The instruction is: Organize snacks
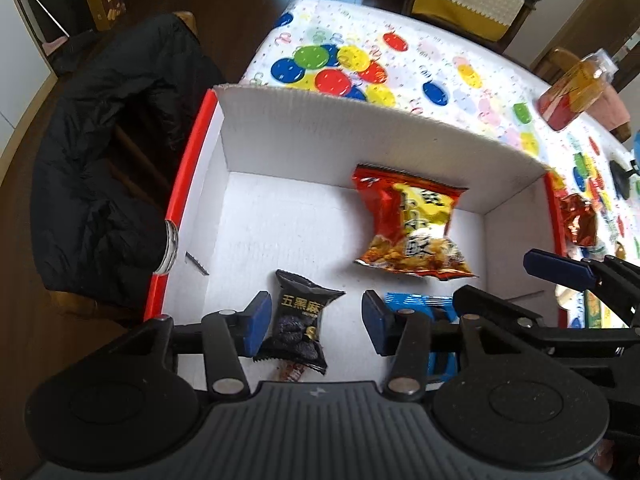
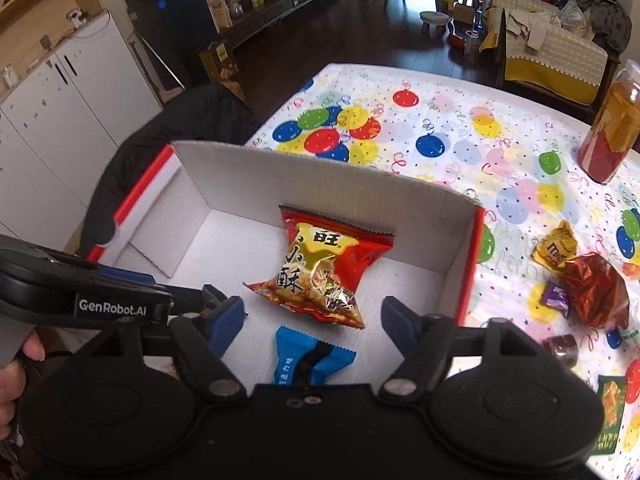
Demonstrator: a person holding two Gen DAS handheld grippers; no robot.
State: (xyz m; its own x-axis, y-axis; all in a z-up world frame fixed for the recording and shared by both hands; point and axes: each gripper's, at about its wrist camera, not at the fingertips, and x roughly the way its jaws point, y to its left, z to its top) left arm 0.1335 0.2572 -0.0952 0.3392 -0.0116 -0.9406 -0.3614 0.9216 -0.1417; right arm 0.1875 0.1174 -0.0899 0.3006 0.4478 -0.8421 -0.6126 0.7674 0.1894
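both claws gape over the box (image 1: 256, 120), its floor mostly bare.

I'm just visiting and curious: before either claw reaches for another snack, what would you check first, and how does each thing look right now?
1. Left gripper empty: ok, open, black packet lies loose between its jaws.
2. Right gripper empty: ok, open.
3. Red packet and blue packet inside the box: ok.
4. Room left in the box: ok, bare floor on the left.
5. Snacks still outside: not ok, yellow packet and brown wrapper lie on the tablecloth.
6. Grippers clear of each other: cannot tell.
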